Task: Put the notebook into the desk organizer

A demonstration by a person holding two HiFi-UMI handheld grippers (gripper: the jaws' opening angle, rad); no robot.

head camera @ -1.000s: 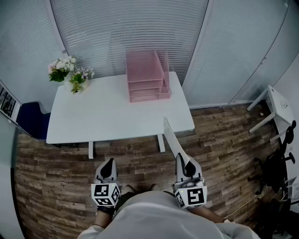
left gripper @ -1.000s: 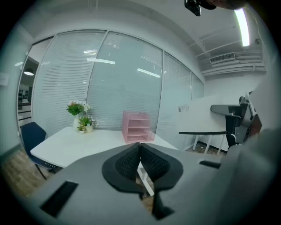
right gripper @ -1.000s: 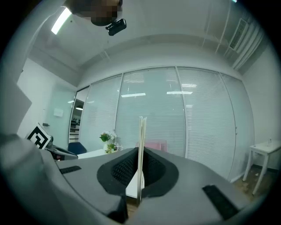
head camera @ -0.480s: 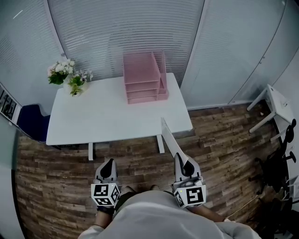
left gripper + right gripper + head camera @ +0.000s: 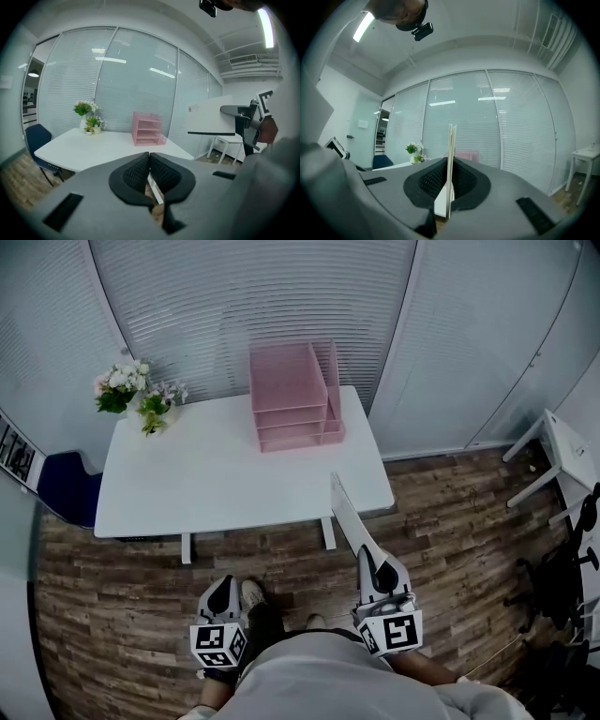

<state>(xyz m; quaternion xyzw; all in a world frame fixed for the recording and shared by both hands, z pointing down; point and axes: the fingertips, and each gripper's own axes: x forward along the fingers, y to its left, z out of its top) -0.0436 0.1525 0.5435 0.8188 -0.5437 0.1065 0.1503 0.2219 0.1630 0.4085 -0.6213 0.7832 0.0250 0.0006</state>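
Observation:
A thin white notebook stands on edge in my right gripper, whose jaws are shut on its lower end; the right gripper view shows the notebook edge-on between the pads. It hangs over the floor just in front of the white desk's right front corner. The pink mesh desk organizer stands at the desk's back right, seen small in the left gripper view as the organizer. My left gripper is low at the person's left, jaws shut and empty, the left gripper aimed at the desk.
A vase of flowers stands at the desk's back left corner. A dark blue chair sits left of the desk. A small white table and a black chair base stand at the right. Glass walls with blinds are behind the desk.
The view has shifted a little as the person steps forward; a foot now shows between the grippers. Both grippers keep their hold and pose, the notebook still upright in the right one.

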